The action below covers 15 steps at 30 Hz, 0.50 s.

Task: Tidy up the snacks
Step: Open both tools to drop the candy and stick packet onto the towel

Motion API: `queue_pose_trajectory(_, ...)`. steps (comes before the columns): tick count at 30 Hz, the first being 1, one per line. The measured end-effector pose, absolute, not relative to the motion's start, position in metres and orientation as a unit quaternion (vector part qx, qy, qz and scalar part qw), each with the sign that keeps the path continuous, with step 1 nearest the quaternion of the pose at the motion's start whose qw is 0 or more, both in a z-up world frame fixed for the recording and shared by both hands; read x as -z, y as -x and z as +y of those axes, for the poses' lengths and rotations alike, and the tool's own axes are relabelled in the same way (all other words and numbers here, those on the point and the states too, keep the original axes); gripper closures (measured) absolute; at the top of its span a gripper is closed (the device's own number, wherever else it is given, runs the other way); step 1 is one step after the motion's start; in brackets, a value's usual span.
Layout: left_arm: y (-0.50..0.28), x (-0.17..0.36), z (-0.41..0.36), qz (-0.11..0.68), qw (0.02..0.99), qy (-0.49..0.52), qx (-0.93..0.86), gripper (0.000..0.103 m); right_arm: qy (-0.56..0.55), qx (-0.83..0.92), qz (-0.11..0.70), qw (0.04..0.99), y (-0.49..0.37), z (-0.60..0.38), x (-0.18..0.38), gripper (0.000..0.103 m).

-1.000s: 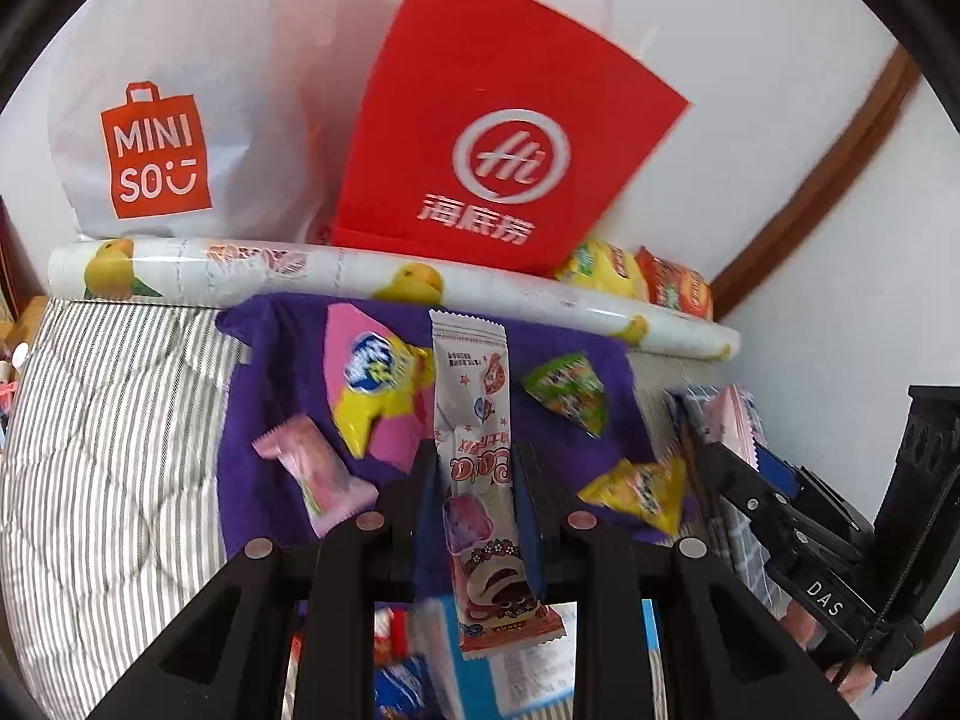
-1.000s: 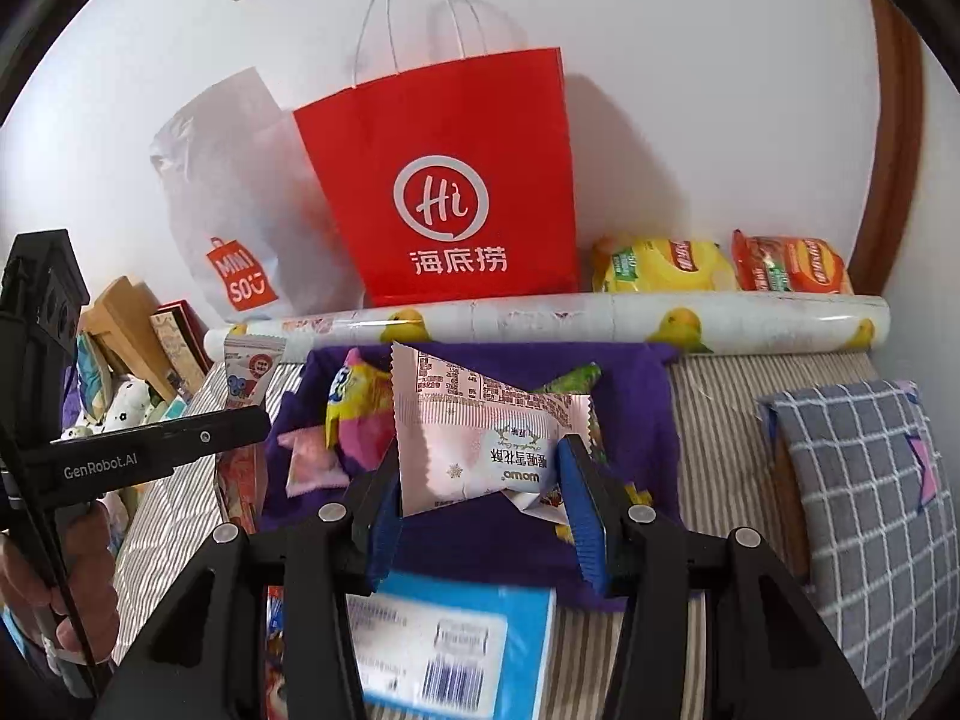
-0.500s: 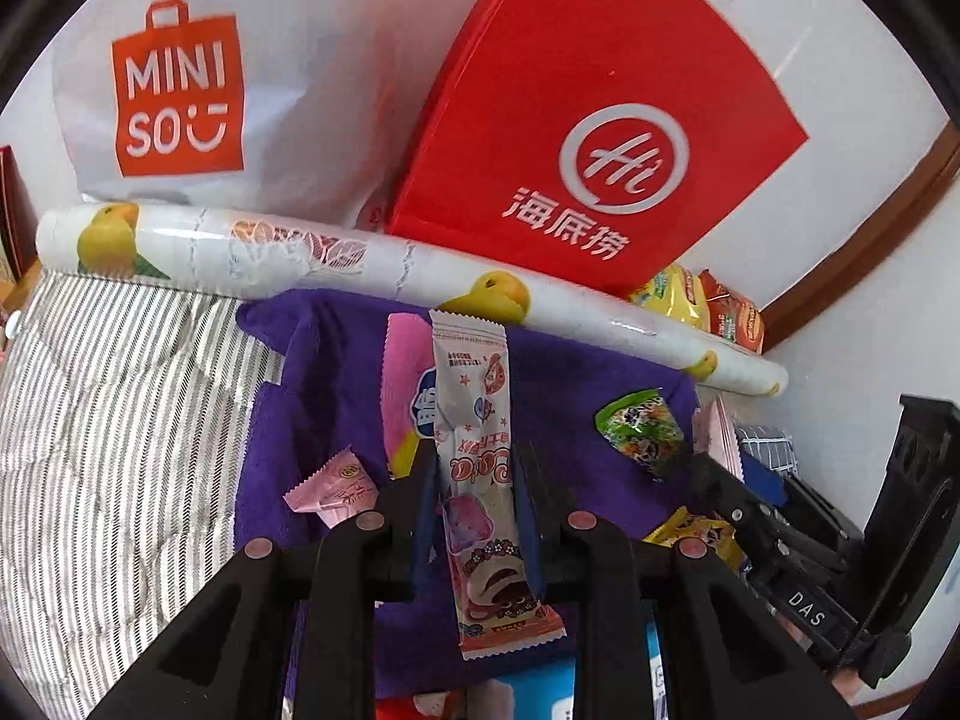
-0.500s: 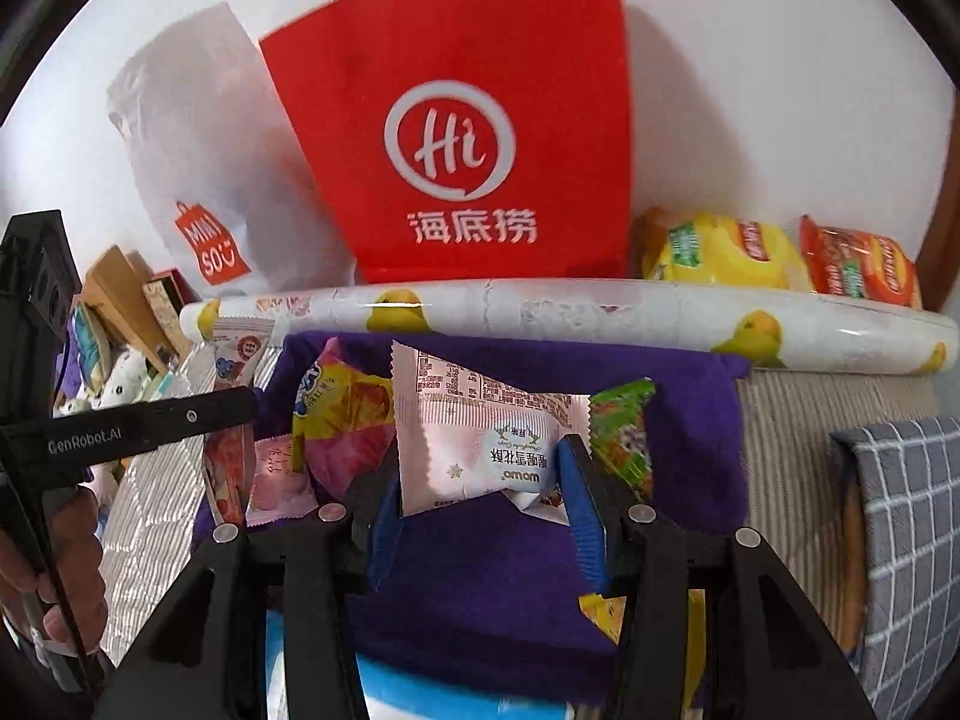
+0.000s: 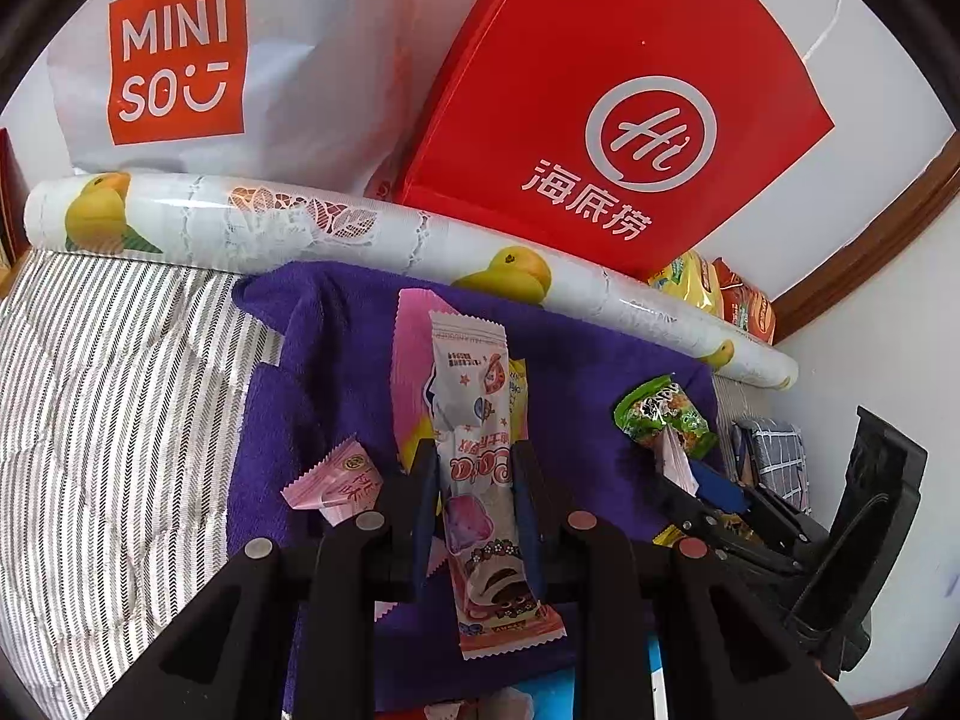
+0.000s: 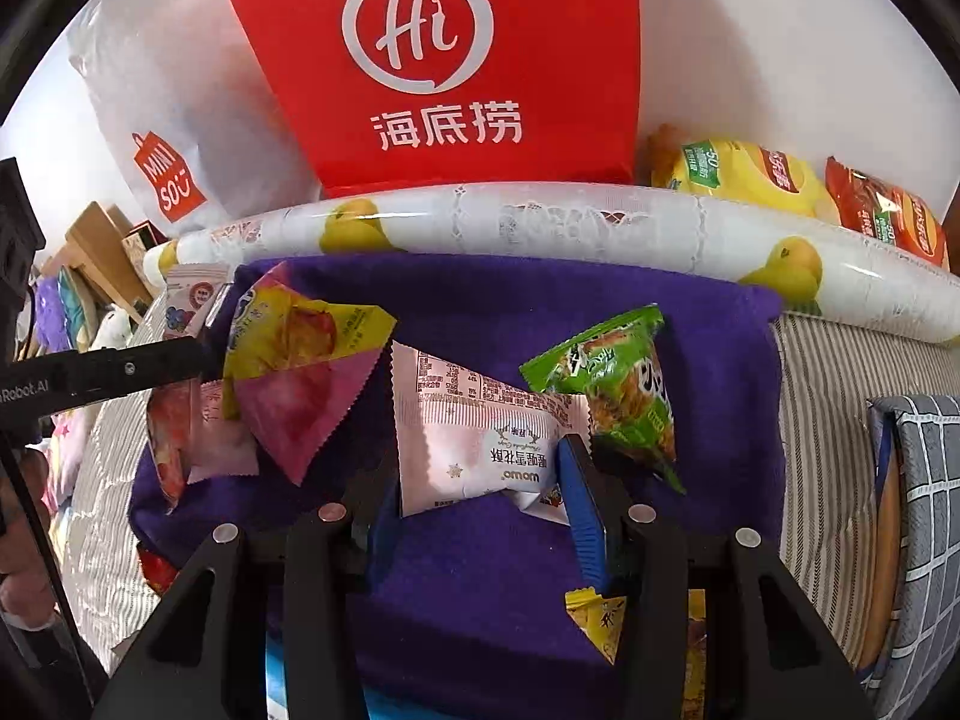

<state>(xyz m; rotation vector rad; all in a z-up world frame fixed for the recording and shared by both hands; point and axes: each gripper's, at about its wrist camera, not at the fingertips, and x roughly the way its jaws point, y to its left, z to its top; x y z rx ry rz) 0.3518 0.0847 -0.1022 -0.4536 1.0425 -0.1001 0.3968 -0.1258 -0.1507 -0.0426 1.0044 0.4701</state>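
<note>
Through my left wrist camera, my left gripper [image 5: 474, 480] stays clamped on the long pink cake-bar packet [image 5: 480, 468], now lower over the purple towel [image 5: 336, 360], whose snacks loom closer than a second ago. Through my right wrist camera, my right gripper [image 6: 480, 468] pinches the pale pink wowo pastry packet [image 6: 474, 444], beside the green snack pouch [image 6: 618, 384]. I judge both are nearly set down.
</note>
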Motion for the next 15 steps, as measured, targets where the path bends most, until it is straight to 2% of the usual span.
queue_pose_trajectory(15,-0.357,0.114,0.078,0.508,0.834,0.209,0.049,0.08,0.081,-0.224,0.511,0.826,-0.397,-0.103,0.165,0.055)
